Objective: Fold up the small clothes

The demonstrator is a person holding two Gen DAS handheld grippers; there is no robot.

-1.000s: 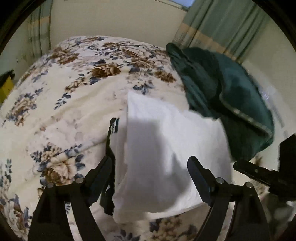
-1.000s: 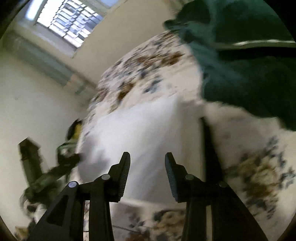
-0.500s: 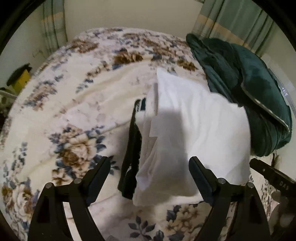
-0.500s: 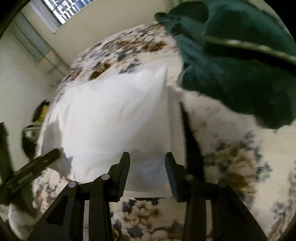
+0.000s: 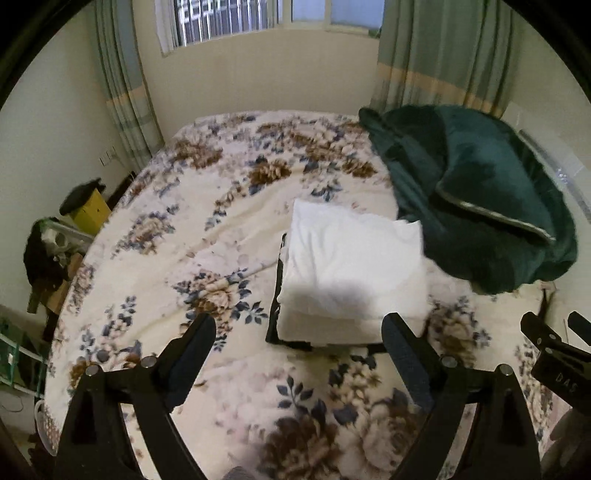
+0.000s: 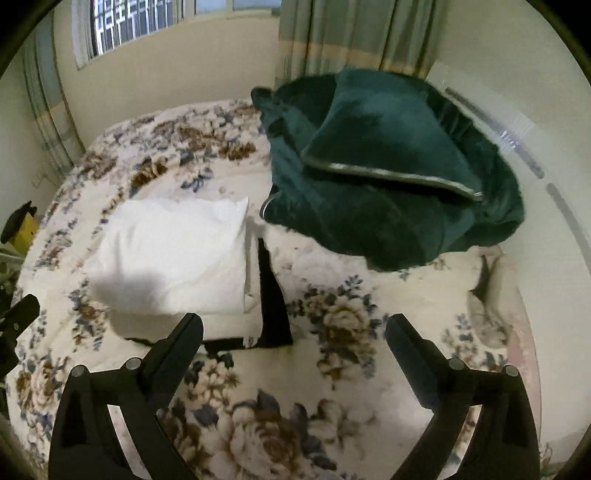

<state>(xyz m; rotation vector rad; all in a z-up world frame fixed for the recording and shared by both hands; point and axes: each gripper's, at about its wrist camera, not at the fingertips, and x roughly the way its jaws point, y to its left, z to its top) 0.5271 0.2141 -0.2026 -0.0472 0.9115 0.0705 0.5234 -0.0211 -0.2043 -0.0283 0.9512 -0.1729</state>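
Clothes first: one folded white garment point(image 5: 351, 269) lies on the bed, ahead of both grippers and touching neither. One black garment point(image 6: 271, 295) lies under it, showing as a dark strip along its side and front edge; whether that is one piece or more I cannot tell. In the left wrist view the white fold sits ahead of the gap between the two fingers, nearer the right-hand finger. In the right wrist view it sits ahead and off to the left, beyond the left-hand finger.

The left gripper point(image 5: 299, 343) has its jaws spread wide, having just been opening a little further, with nothing between them but bedspread below. The right gripper point(image 6: 293, 341) also stands wide apart; its jaws have just been opening from a much narrower gap, and nothing is held or touched. Its black fingers also show at the right edge of the left wrist view, and the left gripper shows at the left edge of the right wrist view.

One floral bedspread point(image 5: 207, 206) covers the bed beneath everything. One dark green blanket point(image 6: 388, 173) is heaped ahead and to the right of both grippers, just beyond the white fold's far right corner. Two curtains point(image 5: 439, 55) hang on the far wall, one each side of one barred window point(image 5: 225, 18).
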